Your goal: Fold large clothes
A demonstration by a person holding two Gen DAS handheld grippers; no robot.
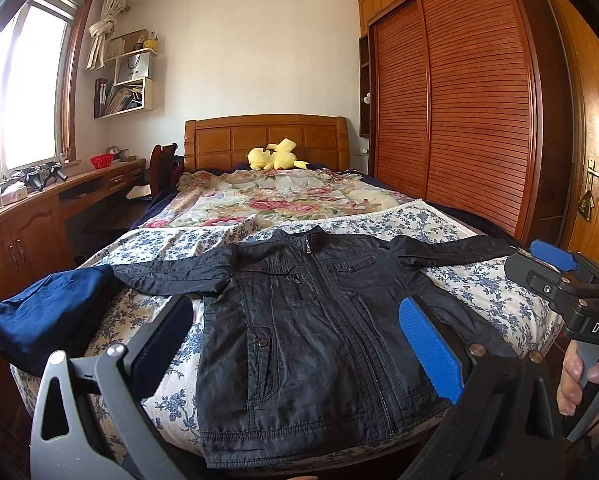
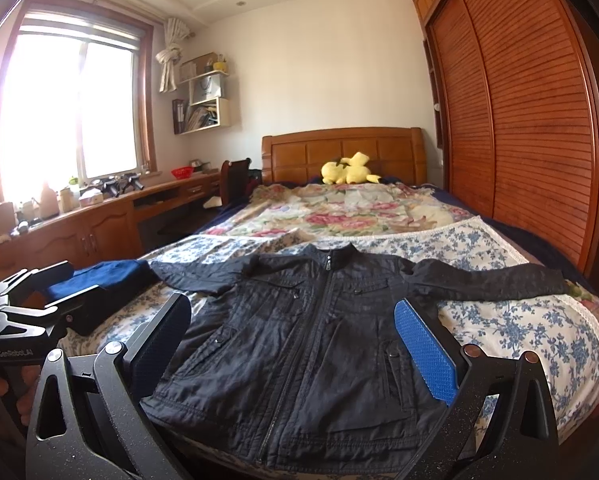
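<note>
Blue-padded left tool [image 1: 299,344] spread wide, empty, hovering above jacket hem. Right tool [image 2: 295,350] likewise wide apart, nothing held. Black jacket [image 2: 319,332] flat on bed [image 2: 539,340], zipped, sleeves outspread. Thin crinkled shell: likely light, limp, somewhat slick. Best pinch at stitched hem, cuffs or shoulder seams; single layers may slip.

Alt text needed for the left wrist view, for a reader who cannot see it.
A black zip-up jacket lies flat, front up, sleeves spread, on a floral bedspread, framed by the open left gripper. A folded blue garment lies left of it; the right gripper is at the right edge.
</note>
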